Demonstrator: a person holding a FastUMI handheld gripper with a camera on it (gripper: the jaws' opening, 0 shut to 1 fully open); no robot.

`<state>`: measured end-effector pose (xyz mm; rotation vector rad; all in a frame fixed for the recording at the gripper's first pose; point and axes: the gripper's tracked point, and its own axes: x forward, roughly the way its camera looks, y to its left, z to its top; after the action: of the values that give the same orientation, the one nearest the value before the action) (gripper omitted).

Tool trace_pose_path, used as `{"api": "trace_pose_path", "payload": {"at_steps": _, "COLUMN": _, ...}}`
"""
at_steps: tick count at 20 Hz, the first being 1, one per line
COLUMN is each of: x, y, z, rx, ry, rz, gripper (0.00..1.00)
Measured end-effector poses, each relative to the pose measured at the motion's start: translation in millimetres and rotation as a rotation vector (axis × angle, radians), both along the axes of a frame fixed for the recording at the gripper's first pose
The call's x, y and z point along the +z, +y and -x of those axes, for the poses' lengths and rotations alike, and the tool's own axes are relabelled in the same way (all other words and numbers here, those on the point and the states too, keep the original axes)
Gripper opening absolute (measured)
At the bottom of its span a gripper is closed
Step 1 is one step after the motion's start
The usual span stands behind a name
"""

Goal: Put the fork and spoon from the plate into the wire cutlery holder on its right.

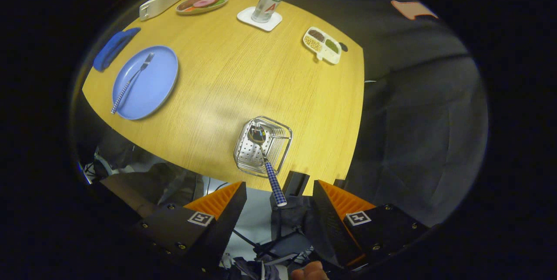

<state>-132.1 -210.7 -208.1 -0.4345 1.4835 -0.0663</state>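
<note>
While the tool [278, 204] hangs above the near edge of the round pale-wood surface [243, 75] with its fingers spread wide and nothing between them, the steel spoon with the blue-and-white checked handle [266, 160] already rests in the silver wire cutlery holder [262, 146], bowl down inside and handle leaning out toward the fingers. Spoon step judged done; fork step outstanding. The matching checked-handled fork [130, 83] lies diagonally on the round blue plate [146, 82], well apart from the holder, tines pointing away, handle end over the near rim. Risks noted: (1) the spoon handle juts out just ahead of the open fingers, so a careless pass could clip it and tip the spoon out or shift the light holder, which sits near the surface edge; (2) the fork lies flat on a smooth plate, so the fingers may skid off it or push the plate rather than lift; the overhanging handle end looks the better purchase; (3) on return, the fork could strike the leaning spoon, or slip through the wires if released tilted.
</note>
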Motion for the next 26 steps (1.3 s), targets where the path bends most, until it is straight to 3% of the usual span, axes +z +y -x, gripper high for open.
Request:
{"api": "trace_pose_path", "payload": {"at_steps": 8, "x": 22.3, "y": 85.7, "z": -21.0, "rx": -0.06, "ry": -0.388, "rz": -0.202, "gripper": 0.95}}
{"api": "trace_pose_path", "payload": {"at_steps": 13, "x": 51.9, "y": 126.6, "z": -57.4, "rx": -0.078, "ry": -0.729, "rz": -0.349, "gripper": 0.95}}
{"api": "trace_pose_path", "payload": {"at_steps": 26, "x": 41.8, "y": 234.3, "z": -76.1, "rx": 0.025, "ry": -0.737, "rz": -0.469, "gripper": 0.95}}
